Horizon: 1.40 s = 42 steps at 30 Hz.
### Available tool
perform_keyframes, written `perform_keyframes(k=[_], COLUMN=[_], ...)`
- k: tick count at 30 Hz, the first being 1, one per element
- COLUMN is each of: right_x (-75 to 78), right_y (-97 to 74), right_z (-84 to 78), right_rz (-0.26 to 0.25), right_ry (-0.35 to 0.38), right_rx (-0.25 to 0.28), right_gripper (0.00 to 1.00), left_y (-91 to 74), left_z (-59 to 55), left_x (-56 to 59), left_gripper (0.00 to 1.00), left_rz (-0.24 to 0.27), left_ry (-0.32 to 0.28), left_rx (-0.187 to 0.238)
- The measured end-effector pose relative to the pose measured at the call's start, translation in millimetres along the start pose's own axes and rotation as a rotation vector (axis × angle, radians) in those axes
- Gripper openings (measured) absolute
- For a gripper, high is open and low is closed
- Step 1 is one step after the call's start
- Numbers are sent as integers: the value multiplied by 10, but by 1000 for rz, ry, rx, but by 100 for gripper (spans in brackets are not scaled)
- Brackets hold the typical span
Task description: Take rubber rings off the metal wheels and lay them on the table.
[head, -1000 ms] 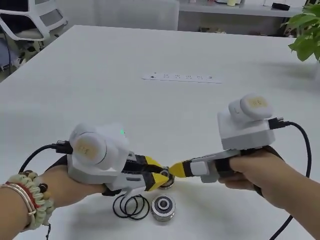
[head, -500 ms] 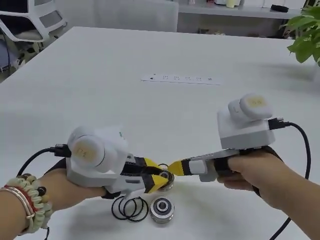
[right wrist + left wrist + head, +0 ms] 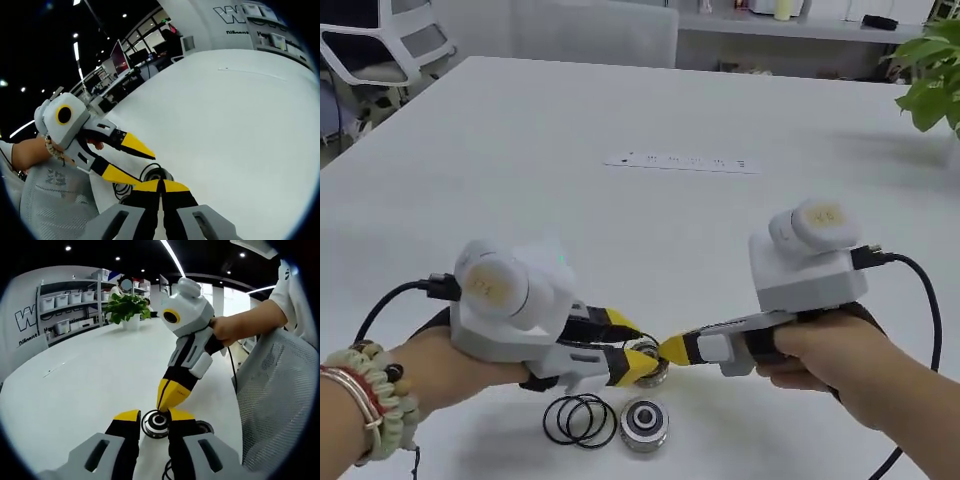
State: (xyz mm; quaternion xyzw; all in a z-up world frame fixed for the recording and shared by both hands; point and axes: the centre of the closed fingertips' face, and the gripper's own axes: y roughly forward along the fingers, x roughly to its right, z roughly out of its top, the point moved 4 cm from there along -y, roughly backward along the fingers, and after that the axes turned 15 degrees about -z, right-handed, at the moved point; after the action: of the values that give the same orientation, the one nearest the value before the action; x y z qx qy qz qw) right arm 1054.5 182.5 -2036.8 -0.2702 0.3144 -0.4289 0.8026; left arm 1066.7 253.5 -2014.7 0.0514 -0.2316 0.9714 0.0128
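Observation:
A metal wheel point(image 3: 657, 373) point(image 3: 155, 423) sits between the yellow tips of my left gripper point(image 3: 644, 350) point(image 3: 155, 416), which is shut on its sides just above the white table point(image 3: 620, 230). My right gripper point(image 3: 665, 350) point(image 3: 161, 183) comes in from the right with its jaws shut, and its tip point(image 3: 163, 407) rests on the wheel's top rim. I cannot tell whether a ring is pinched there. A second wheel point(image 3: 645, 424) lies on the table just in front. Loose black rubber rings point(image 3: 578, 418) lie overlapped to its left.
A white power strip point(image 3: 683, 159) lies flat at mid-table. A green plant point(image 3: 932, 75) stands at the far right edge and an office chair point(image 3: 380, 45) at the far left. Black cables trail from both grippers toward the front edge.
Both grippers stay together at the held wheel and sit slightly lower in the picture. The second wheel and the rings on the table have not moved.

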Motion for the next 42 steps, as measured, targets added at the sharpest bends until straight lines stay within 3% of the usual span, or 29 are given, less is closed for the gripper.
perform_keyframes(k=[4,6,12,18,22,26,29,35,42], right_x=[-9,-22,-82,-113,-158,-231,-292,-403,-500], right_y=[-14,-29,-81,-119,-144,-171,-177,-174,-155], right_z=[11,27,63,137,161,184,192,188,164], right_rz=[2,8,18,29,42,58,73,98,128], right_ry=[-3,4,4,1,-4,-13,-22,-55,-87], right_rx=[4,8,22,47,54,62,63,56,42], right_gripper=[0,0,0,0,0,0,0,0,0], left_y=[-89,-138,-313,-503,-674,-864,-994,-1251,-1433], left_z=[106,164,347,392,399,358,347,272,149], left_x=[67,112,187,291,376,472,528,644,769], left_gripper=[27,32,41,57,65,72,77,79,83], left_rz=[-35,-45,-48,-44,-30,-29,3,72,137], left_ry=[10,78,96,117,149,101,124,83,35], left_rx=[0,-23,-23,-49,-78,-93,-92,-51,-11])
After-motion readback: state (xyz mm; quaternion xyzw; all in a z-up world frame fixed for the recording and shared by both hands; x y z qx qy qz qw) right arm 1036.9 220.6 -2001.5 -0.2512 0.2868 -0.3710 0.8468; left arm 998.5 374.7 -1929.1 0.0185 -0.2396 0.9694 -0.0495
